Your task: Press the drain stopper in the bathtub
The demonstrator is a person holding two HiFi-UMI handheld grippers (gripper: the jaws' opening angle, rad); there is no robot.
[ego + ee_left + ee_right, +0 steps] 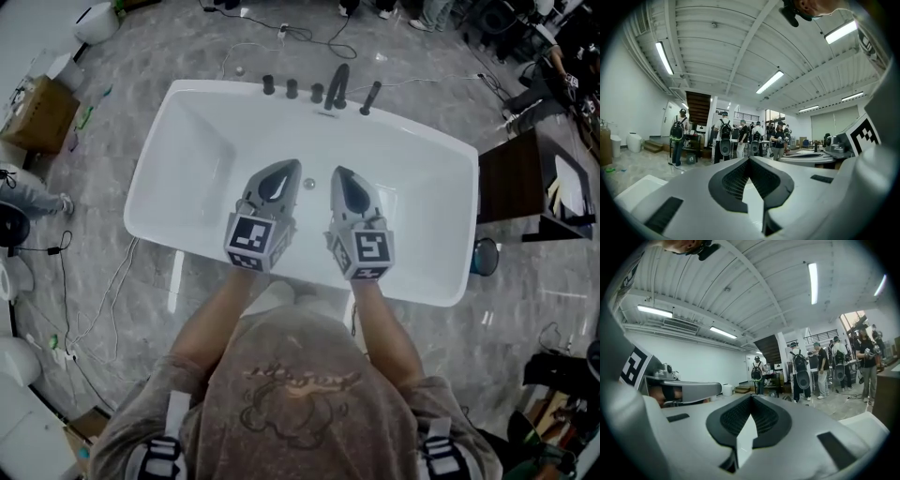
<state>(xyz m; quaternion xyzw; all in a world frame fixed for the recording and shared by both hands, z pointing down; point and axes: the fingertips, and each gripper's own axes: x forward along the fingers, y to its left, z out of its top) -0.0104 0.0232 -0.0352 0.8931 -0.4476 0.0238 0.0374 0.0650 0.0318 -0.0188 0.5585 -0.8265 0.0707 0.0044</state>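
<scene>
Box [36,114]: brown cardboard, on the grey marbled floor [112,178] at far left, well apart from the tub.
Cables [105,298]: thin leads trailing over the floor left of the tub.
Bathtub [197,150]: white, rectangular with rounded corners, filling the middle of the head view; its near rim lies just in front of the person.
Taps [317,91]: row of dark fittings along the far rim, with the spout near the middle of the row.
Left gripper [287,167]: held over the tub's inside, left of centre, marker cube towards the person. In its own view [750,158] the jaws are closed, tips meeting, with nothing held; only white shows through the gap behind the tips.
Drain stopper [309,184]: small round grey disc on the tub's white bottom, seen between the two grippers near their front ends. Neither tip lies over it.
Right gripper [339,172]: beside the left one, right of centre and pointing the same way. In its own view [751,396] the jaws are together at the tips and empty.
Forearms [380,314]: bare, reaching from a grey-brown printed shirt to both grippers.
Cabinet [511,178]: dark, just beside the tub's right end.
People [724,138]: a standing group with backpacks, far off in both gripper views, under a white ribbed ceiling with strip lights.
</scene>
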